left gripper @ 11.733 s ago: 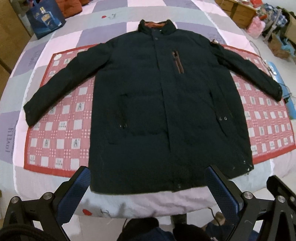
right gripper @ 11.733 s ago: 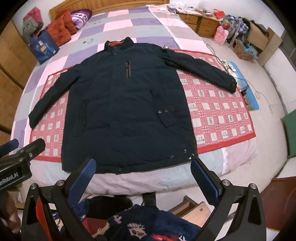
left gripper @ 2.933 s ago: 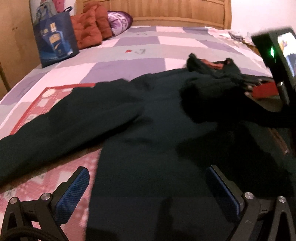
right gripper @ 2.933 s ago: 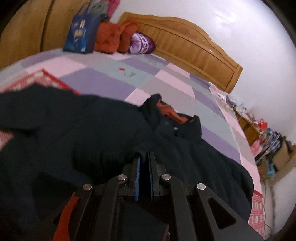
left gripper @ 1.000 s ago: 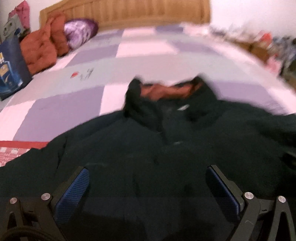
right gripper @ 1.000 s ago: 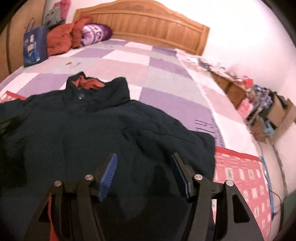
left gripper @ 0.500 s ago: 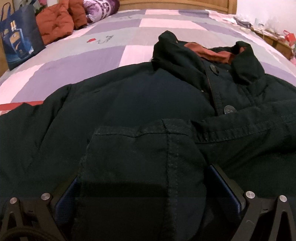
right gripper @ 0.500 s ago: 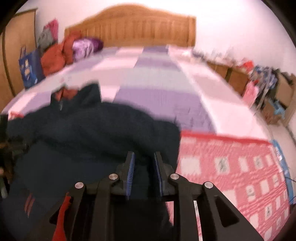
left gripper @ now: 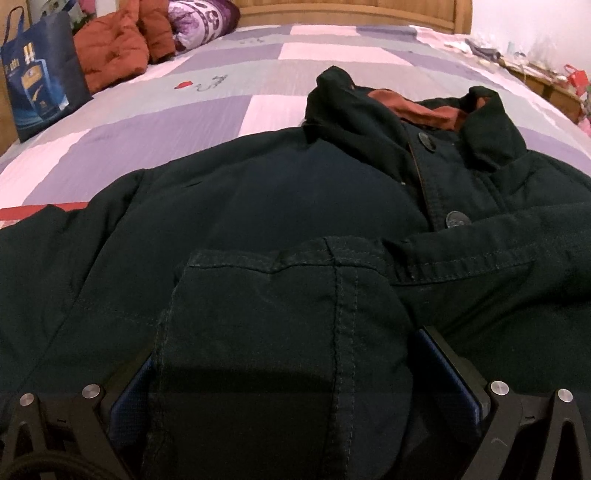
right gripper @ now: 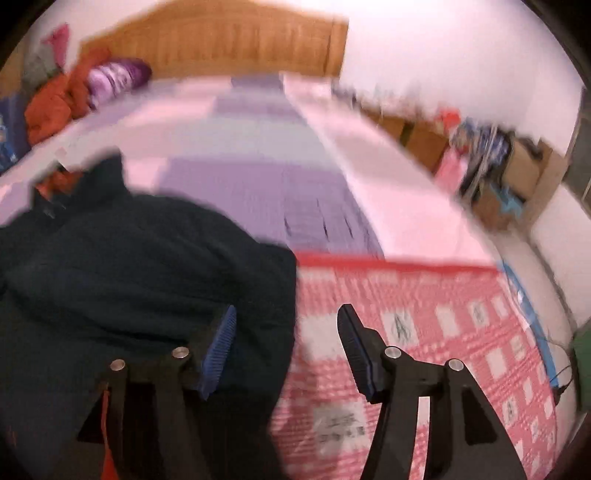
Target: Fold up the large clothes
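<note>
A dark navy jacket (left gripper: 258, 206) lies face up on the bed, its rust-lined collar (left gripper: 417, 110) toward the headboard. One sleeve is folded across the chest. Its cuff (left gripper: 280, 295) lies between the wide-spread fingers of my left gripper (left gripper: 288, 369), which is open; the blue pads (left gripper: 129, 380) sit at the cuff's sides. In the blurred right wrist view the jacket (right gripper: 129, 258) fills the lower left. My right gripper (right gripper: 287, 309) hangs over the jacket's right edge, its jaws opening. No cloth is pinched between them.
The patchwork quilt (left gripper: 221, 110) covers the bed. A red checked mat (right gripper: 424, 332) lies under the jacket to the right. A blue bag (left gripper: 37, 74), orange padded clothes (left gripper: 114, 48) and a purple pillow (left gripper: 203, 18) sit near the wooden headboard (left gripper: 351, 11). Clutter (right gripper: 480, 147) lines the far wall.
The left gripper dropped over the folded sleeve's cuff, then held still. The right gripper closed nearly shut, swung right to the jacket's edge and spread its jaws again.
</note>
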A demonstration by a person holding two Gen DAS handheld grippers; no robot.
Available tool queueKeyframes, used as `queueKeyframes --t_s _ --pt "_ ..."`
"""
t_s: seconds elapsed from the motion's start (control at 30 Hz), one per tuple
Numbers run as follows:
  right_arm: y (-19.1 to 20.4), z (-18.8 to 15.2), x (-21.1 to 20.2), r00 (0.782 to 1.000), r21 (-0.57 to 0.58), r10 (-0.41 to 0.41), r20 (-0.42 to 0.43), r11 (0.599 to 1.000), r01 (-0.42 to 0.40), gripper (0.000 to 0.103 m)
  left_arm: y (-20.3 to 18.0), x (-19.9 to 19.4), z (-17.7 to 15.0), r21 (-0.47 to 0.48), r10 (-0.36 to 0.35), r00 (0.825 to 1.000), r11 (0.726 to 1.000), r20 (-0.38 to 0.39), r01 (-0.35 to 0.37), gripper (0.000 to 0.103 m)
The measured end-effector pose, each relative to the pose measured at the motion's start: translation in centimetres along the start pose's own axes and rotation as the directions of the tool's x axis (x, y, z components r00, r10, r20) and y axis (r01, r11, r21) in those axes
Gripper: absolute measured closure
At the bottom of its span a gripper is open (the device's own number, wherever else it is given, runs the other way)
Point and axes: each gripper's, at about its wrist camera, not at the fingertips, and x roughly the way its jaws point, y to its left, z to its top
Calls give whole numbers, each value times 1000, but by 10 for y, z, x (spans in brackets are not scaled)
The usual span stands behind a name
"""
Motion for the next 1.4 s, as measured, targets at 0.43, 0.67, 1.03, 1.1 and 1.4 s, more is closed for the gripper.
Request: queueKeyframes --t_s 0.43,0.67,1.03,1.1,1.4 --pt "39 -40 26 992 130 -57 -113 989 71 43 0 -1 0 -5 -10 1000 1000 7 10 0" --pt "52 -51 32 991 70 -101 -85 992 107 41 14 -13 1 -13 -64 998 998 -7 64 0" --pt "48 -56 33 992 77 -93 -86 992 100 41 85 -55 -18 -63 -10 999 998 31 12 0" --pt "48 -56 33 992 77 -94 -86 992 100 41 97 -64 -24 -60 -7 999 998 34 9 0" --pt "55 -58 38 991 71 -101 -88 992 107 41 217 -105 -80 -242 176 983 953 -45 -182 0"
